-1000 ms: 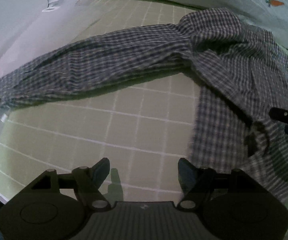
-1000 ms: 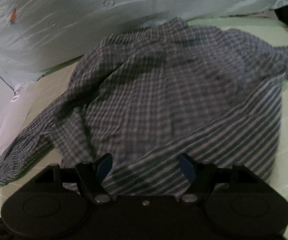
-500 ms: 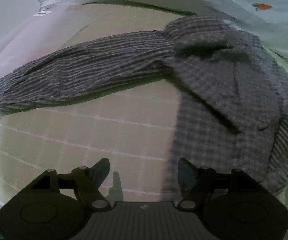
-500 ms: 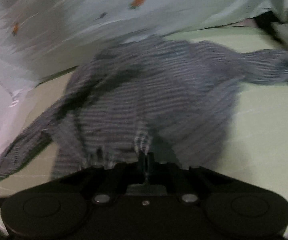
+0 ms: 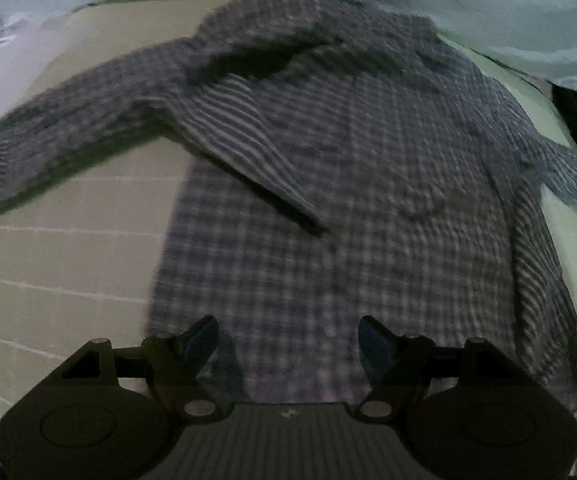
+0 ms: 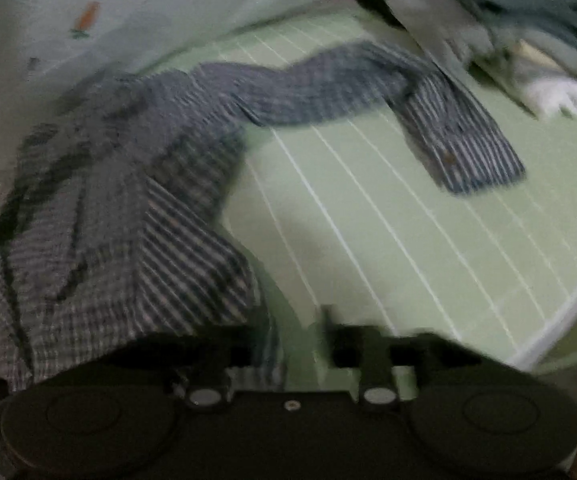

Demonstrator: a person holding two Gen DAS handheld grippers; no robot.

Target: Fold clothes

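A grey plaid shirt (image 5: 368,208) lies spread, front up, on a green grid mat (image 5: 68,260). One front panel is turned back and shows a striped inside. Its left sleeve (image 5: 48,140) stretches out to the left. My left gripper (image 5: 288,338) is open just above the shirt's lower hem and holds nothing. The right wrist view is blurred. It shows the shirt body (image 6: 108,220) at the left and the other sleeve with its cuff (image 6: 468,148) bent across the mat. My right gripper (image 6: 300,340) has its jaws apart at the shirt's edge, with mat showing between them.
Pale bedding with a carrot print (image 6: 84,20) runs along the far side, right behind the collar. A heap of other clothes (image 6: 528,20) lies at the far right corner. The mat's near edge (image 6: 548,328) drops off at the right.
Half a second ago my right gripper was shut on the shirt's hem; now its jaws are apart and its view has swung right. My left gripper has moved right, over the hem.
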